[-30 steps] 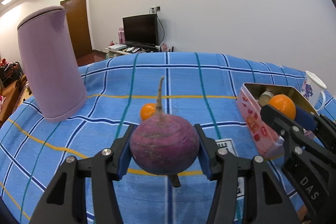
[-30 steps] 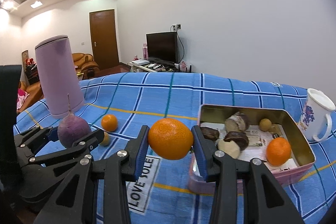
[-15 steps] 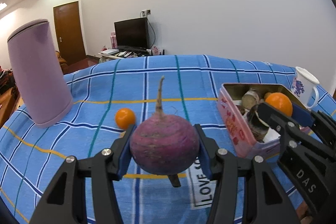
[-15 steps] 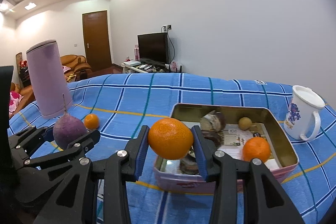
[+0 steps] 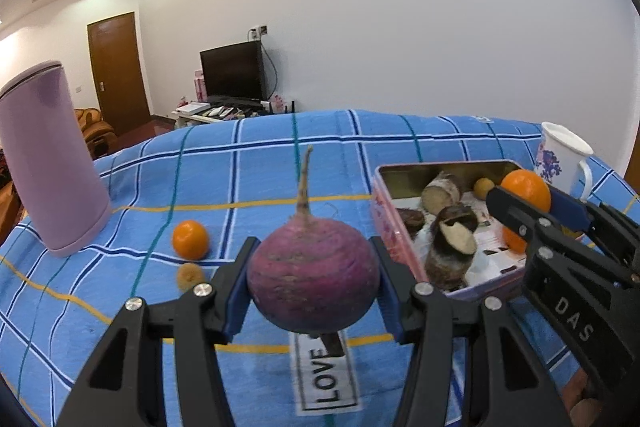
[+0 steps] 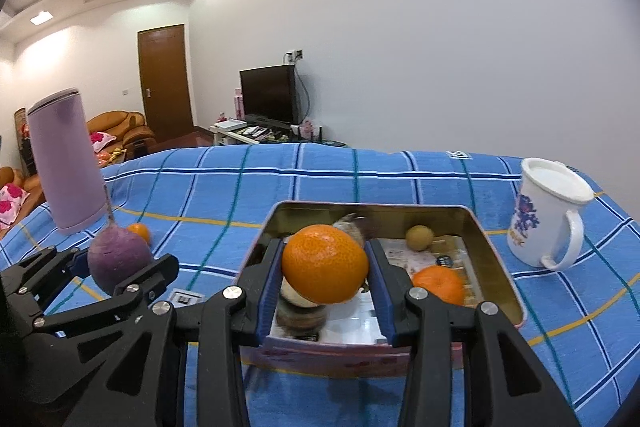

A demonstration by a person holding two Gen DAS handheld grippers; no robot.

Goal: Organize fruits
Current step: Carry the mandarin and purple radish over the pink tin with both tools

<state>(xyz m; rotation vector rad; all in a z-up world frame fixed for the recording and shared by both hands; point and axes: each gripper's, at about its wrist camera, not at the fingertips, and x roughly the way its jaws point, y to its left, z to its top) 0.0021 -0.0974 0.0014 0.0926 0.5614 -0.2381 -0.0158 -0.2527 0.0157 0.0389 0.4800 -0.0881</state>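
Observation:
My left gripper [image 5: 313, 289] is shut on a purple radish [image 5: 313, 273] with a long root tip, held above the blue checked cloth. My right gripper [image 6: 325, 273] is shut on an orange [image 6: 325, 269], held over the near left part of the open pink tin [image 6: 500, 269]. Inside the tin lie another orange [image 6: 438, 285], a small yellowish fruit [image 6: 419, 237] and brown cut tubers [image 5: 450, 251]. In the left wrist view the tin [image 5: 394, 227] is to the right of the radish, and the right gripper [image 5: 536, 205] with its orange [image 5: 526, 189] hangs over it.
A tall lilac flask [image 5: 52, 163] stands at the far left. A loose orange [image 5: 190, 239] and a small yellow fruit [image 5: 189, 275] lie on the cloth between flask and radish. A white flowered mug [image 6: 550, 213] stands right of the tin. A "LOVE" label [image 5: 326, 375] is sewn on the cloth.
Both grippers have moved right across the table with their loads. The tin has come nearer, and the held orange now hangs over its near left part instead of left of it.

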